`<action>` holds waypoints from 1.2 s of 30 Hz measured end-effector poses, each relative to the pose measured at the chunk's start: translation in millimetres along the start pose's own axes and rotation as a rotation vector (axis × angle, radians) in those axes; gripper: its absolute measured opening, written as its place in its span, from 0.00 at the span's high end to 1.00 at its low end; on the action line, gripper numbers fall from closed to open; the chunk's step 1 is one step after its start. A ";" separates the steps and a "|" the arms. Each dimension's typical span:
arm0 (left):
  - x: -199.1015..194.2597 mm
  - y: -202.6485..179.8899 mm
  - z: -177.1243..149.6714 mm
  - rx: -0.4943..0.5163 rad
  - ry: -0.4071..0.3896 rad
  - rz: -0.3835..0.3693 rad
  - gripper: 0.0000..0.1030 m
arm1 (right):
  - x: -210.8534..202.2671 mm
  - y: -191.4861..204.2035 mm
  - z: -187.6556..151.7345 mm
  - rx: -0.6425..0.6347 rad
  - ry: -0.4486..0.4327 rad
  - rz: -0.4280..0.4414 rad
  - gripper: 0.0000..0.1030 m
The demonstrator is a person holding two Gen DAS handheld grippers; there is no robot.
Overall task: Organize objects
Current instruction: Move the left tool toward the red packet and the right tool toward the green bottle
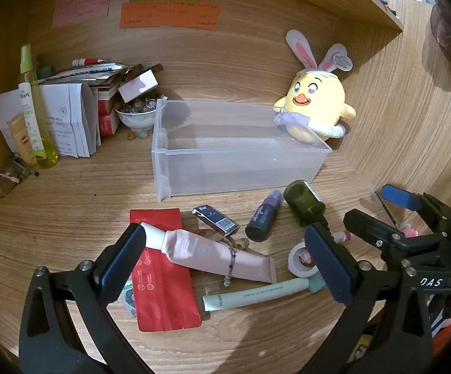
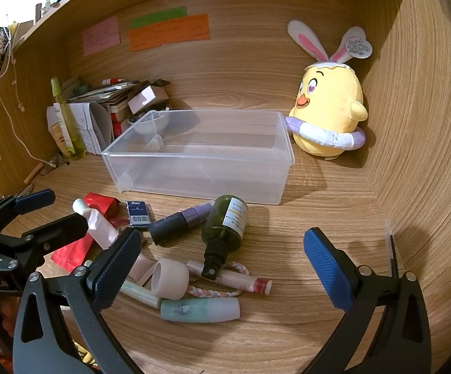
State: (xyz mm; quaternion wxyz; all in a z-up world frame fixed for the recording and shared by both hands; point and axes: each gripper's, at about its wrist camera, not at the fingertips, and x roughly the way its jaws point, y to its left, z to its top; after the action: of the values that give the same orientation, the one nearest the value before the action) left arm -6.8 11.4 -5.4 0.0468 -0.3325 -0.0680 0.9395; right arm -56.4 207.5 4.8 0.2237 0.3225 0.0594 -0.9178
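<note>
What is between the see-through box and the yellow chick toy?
Nothing. The plush chick sits right at the clear bin's far right corner, its purple-and-white ring meeting the rim. The right wrist view shows this best.

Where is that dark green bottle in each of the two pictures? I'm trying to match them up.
Left wrist view: the green bottle lies right of centre, just in front of the clear bin's right end, base toward the camera.
Right wrist view: the green bottle lies near the centre, in front of the clear bin, its black nozzle pointing at the camera.
Shared landmark: the yellow chick by the bin's right end.
</note>
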 end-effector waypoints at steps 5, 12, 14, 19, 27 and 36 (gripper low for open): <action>-0.6 1.4 0.3 -0.004 0.001 -0.002 0.00 | -0.4 0.3 0.7 -0.001 0.000 -0.001 0.00; 0.6 2.9 1.0 -0.003 0.011 -0.005 0.00 | -0.7 0.6 0.0 0.000 -0.001 -0.001 0.00; 2.6 4.2 1.3 -0.002 0.027 -0.015 0.00 | -0.5 1.2 0.6 0.003 0.002 -0.001 0.00; 8.2 7.7 3.2 -0.007 0.054 -0.023 0.00 | 2.2 -2.4 1.4 0.012 0.007 0.006 0.00; 9.1 21.1 7.6 -0.014 0.047 0.002 0.00 | 13.4 -7.5 4.8 0.008 0.025 0.009 0.00; 4.6 67.5 -0.8 -0.078 0.041 0.049 0.00 | 31.9 -22.2 12.6 0.032 0.044 -0.025 0.00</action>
State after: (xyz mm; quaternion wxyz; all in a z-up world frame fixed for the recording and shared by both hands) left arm -12.8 -54.5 -19.6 0.0121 -0.3548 -0.0956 0.9300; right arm -95.6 212.3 -5.9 0.2057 0.3452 0.0536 -0.9141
